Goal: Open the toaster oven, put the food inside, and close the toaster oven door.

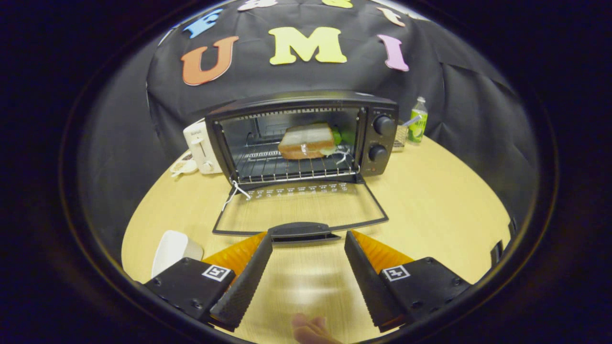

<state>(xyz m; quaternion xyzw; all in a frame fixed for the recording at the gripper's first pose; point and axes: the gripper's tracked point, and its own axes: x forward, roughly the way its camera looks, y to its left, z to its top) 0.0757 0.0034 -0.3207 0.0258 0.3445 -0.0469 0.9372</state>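
Observation:
A black toaster oven (306, 136) stands on the round wooden table (430, 205) with its glass door (301, 205) folded down flat toward me. A sandwich (307, 141) lies on the wire rack (291, 167) inside, toward the right of the cavity. The door's handle (302, 231) sits just ahead of my fingertips, level with the gap between them. My gripper (308, 239) is open, its fingers spread wide, with nothing between them.
A white toaster (201, 145) and a small plate (184, 167) stand left of the oven. A green bottle (418, 120) and a glass (401, 136) are at its right. A white dish (173, 251) lies beside my left finger. A person's fingers (311, 329) show below the gripper.

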